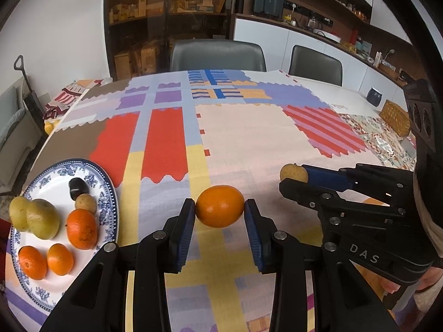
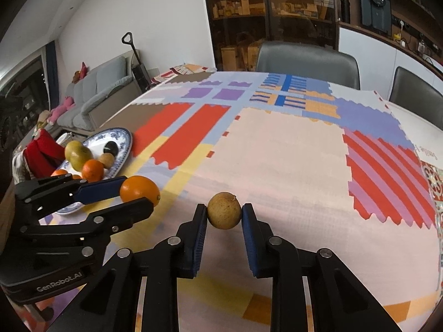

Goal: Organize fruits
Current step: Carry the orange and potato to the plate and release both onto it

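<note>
My left gripper (image 1: 220, 207) is shut on an orange (image 1: 220, 206) and holds it above the patterned tablecloth; it also shows in the right wrist view (image 2: 137, 193) with the orange (image 2: 139, 189). My right gripper (image 2: 224, 214) is shut on a small tan round fruit (image 2: 224, 214), also seen in the left wrist view (image 1: 294, 173). A blue-and-white plate (image 1: 108, 193) at the left holds several oranges (image 1: 81, 228), yellow-green fruits (image 1: 43, 218), a tan fruit (image 1: 86, 203) and a dark fruit (image 1: 78, 187). The plate also shows in the right wrist view (image 2: 126, 141).
The patterned cloth (image 1: 249, 138) covers the table. Two grey chairs (image 1: 218, 55) stand at the far edge. A woven basket (image 1: 394, 120) and a dark jar (image 1: 374, 96) sit at the far right. A red cloth item (image 2: 44, 149) lies beside the plate.
</note>
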Tool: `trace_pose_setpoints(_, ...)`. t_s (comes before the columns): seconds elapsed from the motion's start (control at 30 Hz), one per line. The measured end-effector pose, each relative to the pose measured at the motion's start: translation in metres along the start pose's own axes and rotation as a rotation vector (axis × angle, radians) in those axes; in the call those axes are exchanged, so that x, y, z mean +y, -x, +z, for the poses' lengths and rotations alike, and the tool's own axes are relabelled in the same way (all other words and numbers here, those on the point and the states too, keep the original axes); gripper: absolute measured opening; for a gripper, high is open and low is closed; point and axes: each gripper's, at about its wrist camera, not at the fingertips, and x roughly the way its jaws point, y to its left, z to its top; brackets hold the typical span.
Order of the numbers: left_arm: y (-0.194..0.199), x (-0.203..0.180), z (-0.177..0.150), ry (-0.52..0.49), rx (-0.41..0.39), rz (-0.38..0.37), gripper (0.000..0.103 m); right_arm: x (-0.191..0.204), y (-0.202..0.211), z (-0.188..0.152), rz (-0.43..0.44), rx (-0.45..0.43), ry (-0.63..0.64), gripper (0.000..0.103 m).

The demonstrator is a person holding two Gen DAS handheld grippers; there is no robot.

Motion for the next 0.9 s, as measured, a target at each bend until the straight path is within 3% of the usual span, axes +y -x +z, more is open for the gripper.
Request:
trace_pose_setpoints(0.47, 0.065, 0.012, -0.01, -0.002, -0.109, 0.033, 0.036, 0.043, 0.043, 0.001, 0.031, -0.055, 0.029, 0.027)
trace_pose_setpoints(0.9, 0.12, 0.057, -0.036, 0.065, -0.178, 0.1, 0.036, 0.1, 0.061, 0.001, 0.072, -0.09, 0.021, 0.027)
